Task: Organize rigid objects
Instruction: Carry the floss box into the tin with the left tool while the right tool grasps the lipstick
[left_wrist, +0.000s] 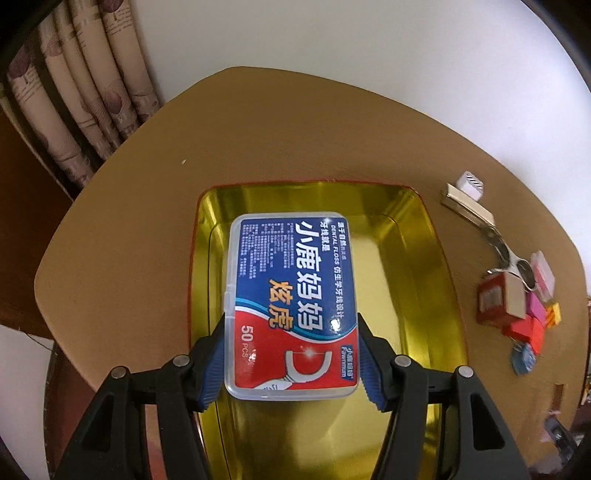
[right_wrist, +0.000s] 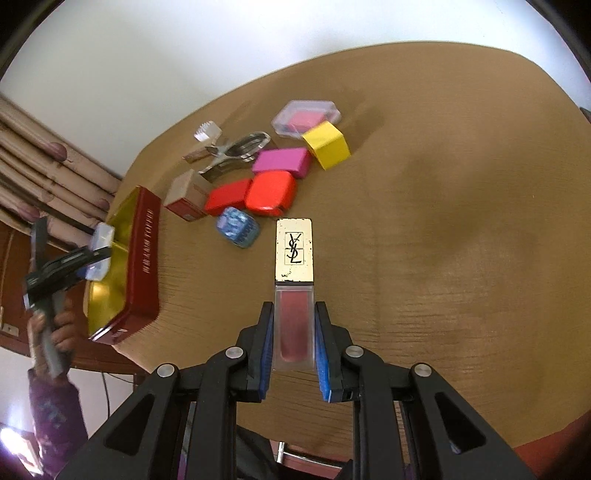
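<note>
Right wrist view: tan oval table (right_wrist: 443, 184), white wall (right_wrist: 147, 55), patterned curtain (right_wrist: 48, 155).

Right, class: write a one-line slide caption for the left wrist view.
Left claw holds a dental floss box over the gold tin tray on the brown table.

Left wrist camera looks steeply down, close above the gold tin (left_wrist: 413, 258). Right wrist camera views the tin (right_wrist: 147, 258) from its right; both share the table (left_wrist: 258, 140).
</note>
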